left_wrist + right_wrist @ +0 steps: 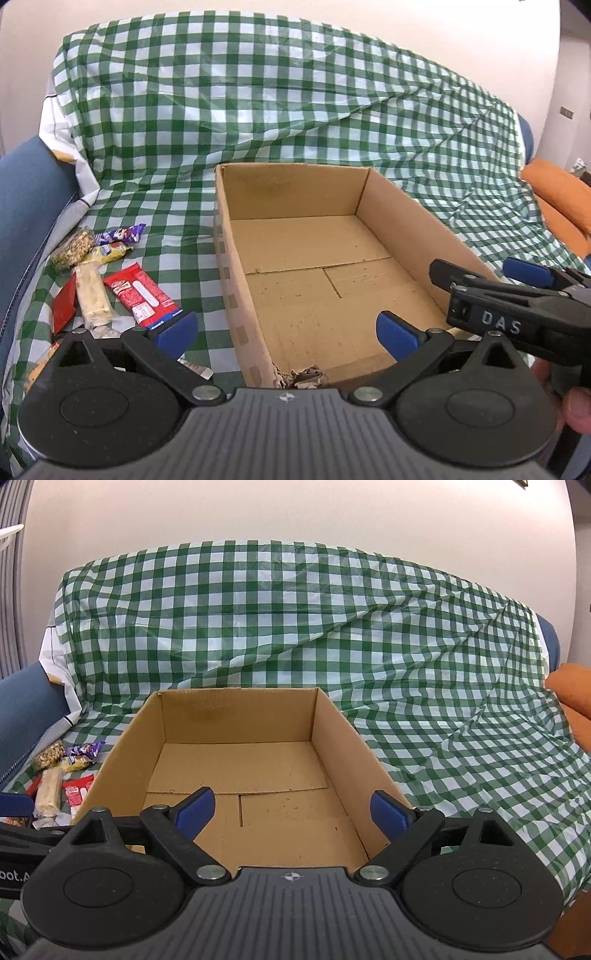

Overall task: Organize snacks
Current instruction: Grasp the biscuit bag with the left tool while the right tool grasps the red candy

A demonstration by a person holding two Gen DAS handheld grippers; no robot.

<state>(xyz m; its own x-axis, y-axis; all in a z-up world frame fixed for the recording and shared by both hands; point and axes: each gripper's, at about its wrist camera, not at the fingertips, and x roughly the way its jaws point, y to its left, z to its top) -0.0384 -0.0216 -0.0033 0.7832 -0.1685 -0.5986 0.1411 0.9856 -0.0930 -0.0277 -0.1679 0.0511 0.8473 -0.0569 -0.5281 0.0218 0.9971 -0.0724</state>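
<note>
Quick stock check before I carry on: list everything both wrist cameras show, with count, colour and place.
cardboard box: one, brown, empty, centre on the cloth.
checked cloth: one, green and white, draped over the sofa.
sofa: one, blue, showing at the edges.
orange cushion: one, far right.
red snack pack: one, left of the box.
pale bar: one, cream, beside it.
yellow pack: one, behind those.
seeded bar: one, brown, furthest left.
purple wrapper: one, rearmost.
left tool: blue pads, open.
right tool: blue pads, open over the box.
</note>
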